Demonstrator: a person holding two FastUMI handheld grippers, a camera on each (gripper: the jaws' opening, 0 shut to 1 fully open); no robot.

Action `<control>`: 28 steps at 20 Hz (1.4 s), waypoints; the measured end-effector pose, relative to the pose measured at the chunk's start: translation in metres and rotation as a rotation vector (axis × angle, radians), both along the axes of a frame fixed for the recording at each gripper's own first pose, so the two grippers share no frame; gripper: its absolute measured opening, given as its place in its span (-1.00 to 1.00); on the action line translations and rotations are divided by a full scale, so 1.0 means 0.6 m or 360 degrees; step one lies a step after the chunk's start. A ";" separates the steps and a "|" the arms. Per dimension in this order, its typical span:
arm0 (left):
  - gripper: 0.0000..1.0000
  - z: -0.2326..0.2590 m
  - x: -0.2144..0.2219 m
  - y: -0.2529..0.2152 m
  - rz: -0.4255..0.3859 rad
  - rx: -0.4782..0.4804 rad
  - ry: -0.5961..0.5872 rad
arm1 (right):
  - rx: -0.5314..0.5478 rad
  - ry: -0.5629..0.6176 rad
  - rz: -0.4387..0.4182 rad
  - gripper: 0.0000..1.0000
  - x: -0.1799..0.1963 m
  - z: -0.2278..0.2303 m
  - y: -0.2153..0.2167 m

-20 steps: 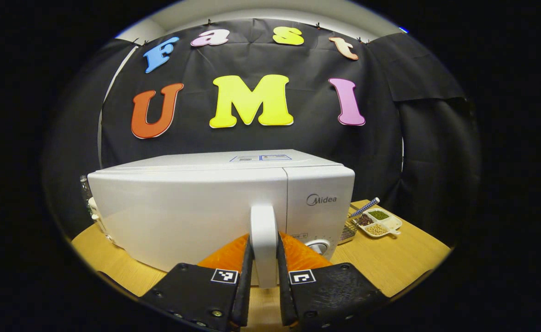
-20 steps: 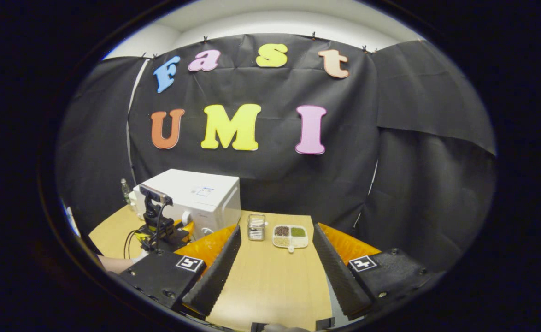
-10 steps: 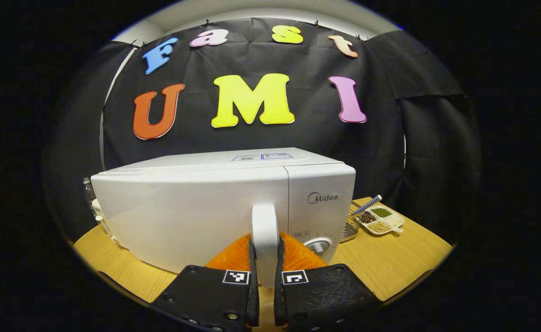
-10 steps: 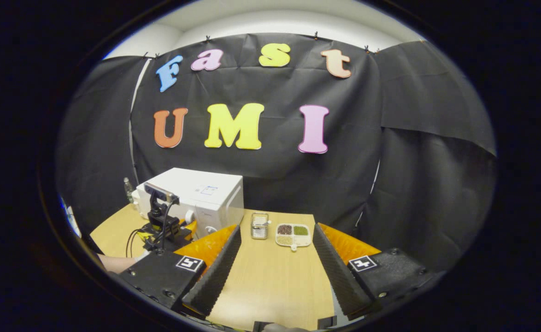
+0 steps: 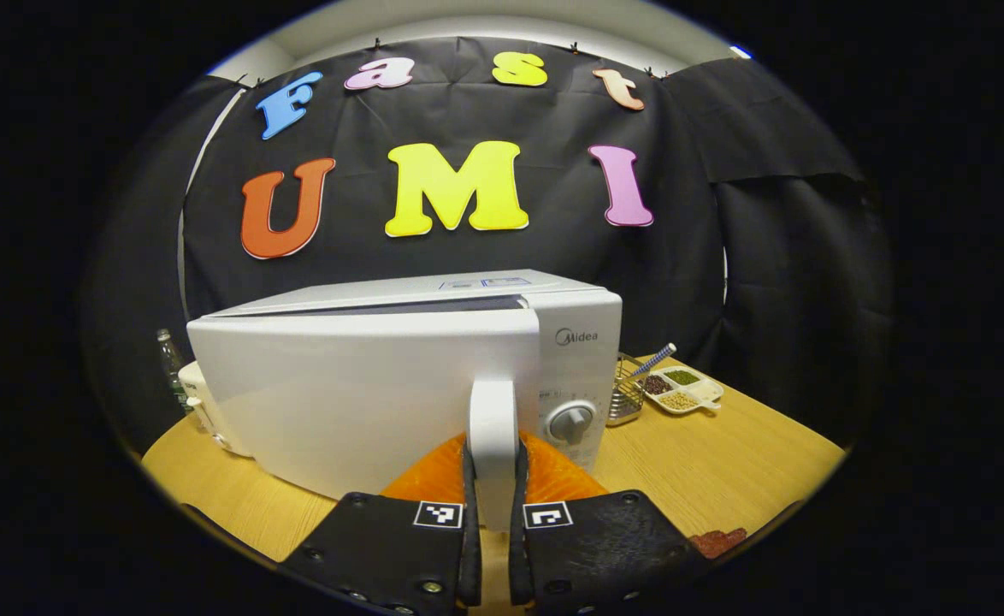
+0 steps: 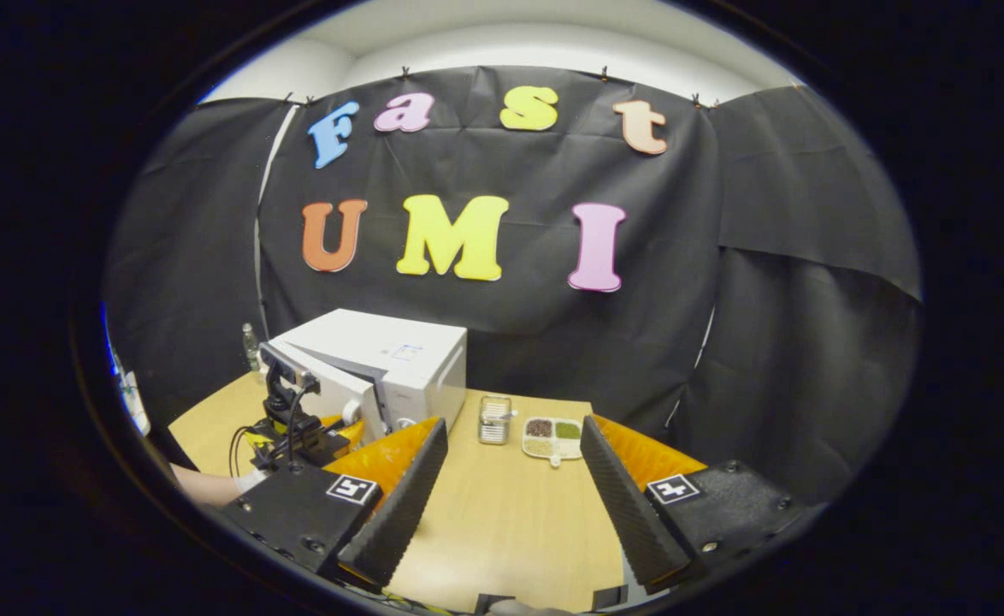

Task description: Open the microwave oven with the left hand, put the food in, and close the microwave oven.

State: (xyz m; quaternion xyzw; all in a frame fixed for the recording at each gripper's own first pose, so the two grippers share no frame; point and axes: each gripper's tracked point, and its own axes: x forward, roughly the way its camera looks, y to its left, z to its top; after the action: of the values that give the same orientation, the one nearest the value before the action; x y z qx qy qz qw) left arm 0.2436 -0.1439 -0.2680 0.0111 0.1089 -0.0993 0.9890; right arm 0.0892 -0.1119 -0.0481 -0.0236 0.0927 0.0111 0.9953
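The microwave door handle [image 5: 492,428] was pinched by the left gripper [image 5: 492,547] so the door [image 5: 365,393] could be swung ajar, while the right gripper [image 6: 510,479] was held spread and empty, the divided food dish [image 6: 553,435] lying at its 12 o'clock.

Basket [image 5: 624,399] between microwave [image 5: 399,376] and divided dish [image 5: 682,390] on table [image 5: 724,462]

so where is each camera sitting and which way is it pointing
Left gripper view: rides the left claw, close up and facing the microwave door; both its own fingers press on the door handle, and the door stands slightly ajar.
Right gripper view: rides the right claw, farther back above the table, facing the booth wall; its own fingers are spread with nothing between, and the left claw and a hand show at the left.
Shared: microwave, wire basket, divided dish, table.
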 end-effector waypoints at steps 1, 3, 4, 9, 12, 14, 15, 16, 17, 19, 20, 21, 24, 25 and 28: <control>-0.77 -0.001 -0.017 0.008 -0.0007 -0.0005 0.0009 | 0.0008 0.0004 0.0014 0.99 -0.003 -0.003 0.011; -0.77 -0.001 -0.052 0.028 -0.0005 0.0017 0.0018 | 0.0045 0.0024 0.0052 0.99 -0.010 -0.011 0.042; -0.77 -0.002 -0.072 0.042 -0.0001 0.0032 0.0022 | 0.0048 0.0031 0.0076 0.99 -0.015 -0.015 0.056; -0.77 -0.007 -0.154 0.109 0.0054 0.0061 0.0041 | 0.0028 0.0038 0.0166 0.99 -0.040 -0.023 0.125; -0.77 -0.009 -0.187 0.149 0.0099 0.0064 0.0064 | 0.0021 0.0019 0.0202 0.99 -0.061 -0.018 0.161; -0.77 -0.011 -0.207 0.175 0.0126 0.0063 0.0077 | -0.0002 -0.0005 0.0230 0.99 -0.075 -0.011 0.187; -0.78 -0.012 -0.216 0.190 0.0141 0.0063 0.0083 | -0.0013 -0.0018 0.0243 0.99 -0.083 -0.007 0.200; -0.78 -0.012 -0.225 0.205 0.0157 0.0067 0.0086 | -0.0023 -0.0037 0.0252 0.99 -0.089 -0.004 0.210; -0.78 -0.014 -0.233 0.219 0.0169 0.0079 0.0089 | -0.0028 -0.0044 0.0260 0.99 -0.096 -0.002 0.221; -0.78 -0.016 -0.248 0.253 0.0204 0.0115 0.0091 | -0.0026 -0.0043 0.0291 0.99 -0.108 -0.007 0.246; -0.77 -0.017 -0.255 0.268 0.0223 0.0122 0.0097 | -0.0025 -0.0050 0.0305 0.99 -0.113 -0.004 0.258; -0.77 -0.019 -0.259 0.282 0.0242 0.0127 0.0100 | -0.0029 -0.0055 0.0314 0.99 -0.117 -0.002 0.267; -0.77 -0.020 -0.275 0.326 0.0315 0.0139 0.0109 | -0.0017 -0.0060 0.0330 0.99 -0.122 -0.004 0.290; -0.77 -0.023 -0.277 0.336 0.0331 0.0140 0.0112 | -0.0017 -0.0059 0.0335 0.99 -0.124 -0.004 0.297; -0.71 -0.026 -0.290 0.363 0.0339 0.0151 0.0127 | -0.0015 -0.0047 0.0350 0.99 -0.129 -0.006 0.316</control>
State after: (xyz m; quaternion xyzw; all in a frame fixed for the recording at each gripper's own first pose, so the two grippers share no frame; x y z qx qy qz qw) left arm 0.0696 0.0740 -0.2834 0.0424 0.1533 0.0113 0.9872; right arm 0.0116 0.0778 -0.0519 -0.0384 0.0751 0.1194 0.9893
